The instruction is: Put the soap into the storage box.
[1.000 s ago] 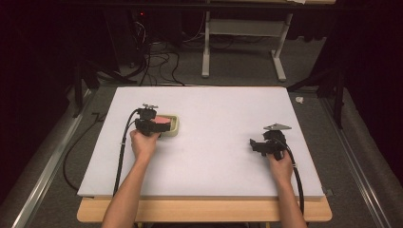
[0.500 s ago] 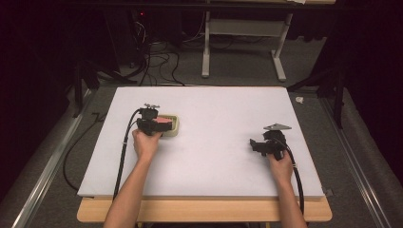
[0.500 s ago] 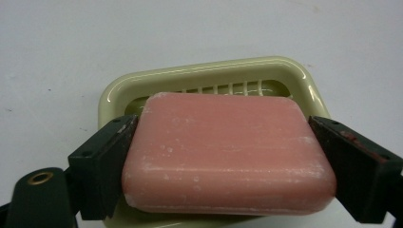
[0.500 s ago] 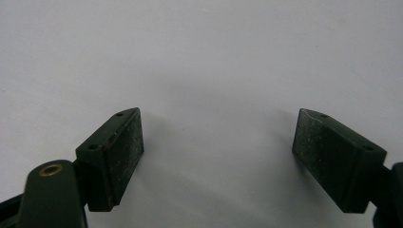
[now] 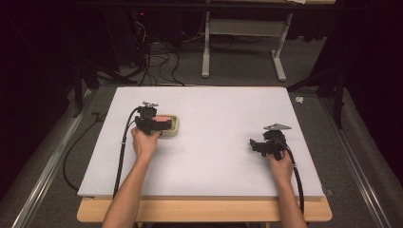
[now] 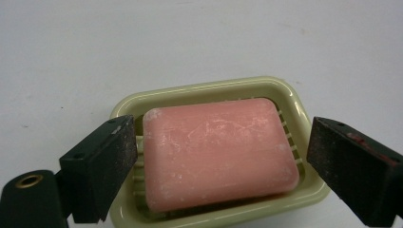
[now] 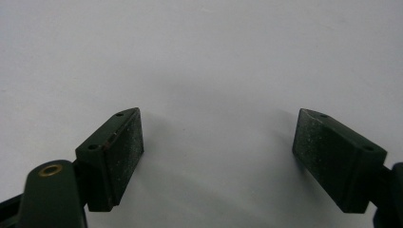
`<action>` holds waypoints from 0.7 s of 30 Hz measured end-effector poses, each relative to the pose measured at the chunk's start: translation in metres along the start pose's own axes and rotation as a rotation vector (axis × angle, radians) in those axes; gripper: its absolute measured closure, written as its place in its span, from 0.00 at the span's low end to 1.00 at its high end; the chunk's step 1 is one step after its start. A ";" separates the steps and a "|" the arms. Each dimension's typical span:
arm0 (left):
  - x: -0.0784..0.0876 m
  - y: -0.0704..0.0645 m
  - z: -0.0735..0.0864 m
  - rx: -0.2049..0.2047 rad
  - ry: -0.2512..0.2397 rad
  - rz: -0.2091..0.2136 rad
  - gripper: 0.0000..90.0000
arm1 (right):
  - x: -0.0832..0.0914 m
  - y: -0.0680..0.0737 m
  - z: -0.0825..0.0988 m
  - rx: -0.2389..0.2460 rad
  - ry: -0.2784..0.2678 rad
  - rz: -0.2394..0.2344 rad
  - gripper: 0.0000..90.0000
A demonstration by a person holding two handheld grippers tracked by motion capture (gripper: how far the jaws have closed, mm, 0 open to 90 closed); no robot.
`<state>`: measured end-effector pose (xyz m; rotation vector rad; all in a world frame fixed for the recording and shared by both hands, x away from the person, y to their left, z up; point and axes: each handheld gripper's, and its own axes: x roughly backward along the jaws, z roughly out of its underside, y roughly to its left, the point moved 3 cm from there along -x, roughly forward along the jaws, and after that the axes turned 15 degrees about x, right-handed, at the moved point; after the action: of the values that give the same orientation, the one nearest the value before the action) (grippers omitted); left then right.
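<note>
Pink soap (image 6: 218, 154) lies flat in yellow-green dish (image 6: 290, 92) on white table (image 5: 228, 109), left side. Left gripper (image 6: 222, 173) jaws have just been opening, now straddle soap w/o touching: looks released, placed. Right gripper (image 7: 216, 159) open, empty, well apart.

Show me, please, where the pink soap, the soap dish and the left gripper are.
pink soap (image 6: 218, 152), left gripper view, middle of its top face.
soap dish (image 6: 285, 88), left gripper view, far rim.
left gripper (image 6: 218, 166), left gripper view, midway between its fingertips.
</note>
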<state>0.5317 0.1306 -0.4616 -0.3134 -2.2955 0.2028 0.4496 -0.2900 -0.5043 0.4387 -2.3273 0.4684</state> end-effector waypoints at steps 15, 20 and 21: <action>0.027 -0.008 -0.001 -0.055 -0.040 0.040 0.13 | 0.000 0.000 0.000 0.000 0.000 -0.001 0.20; 0.037 -0.009 -0.002 -0.069 -0.058 0.051 0.14 | 0.000 0.000 0.000 0.000 -0.002 0.000 0.20; 0.038 -0.009 -0.002 -0.072 -0.059 0.054 0.14 | 0.000 0.000 0.000 0.000 -0.002 0.000 0.20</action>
<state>0.5069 0.1328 -0.4314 -0.4120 -2.3577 0.1584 0.4497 -0.2899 -0.5044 0.4393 -2.3291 0.4683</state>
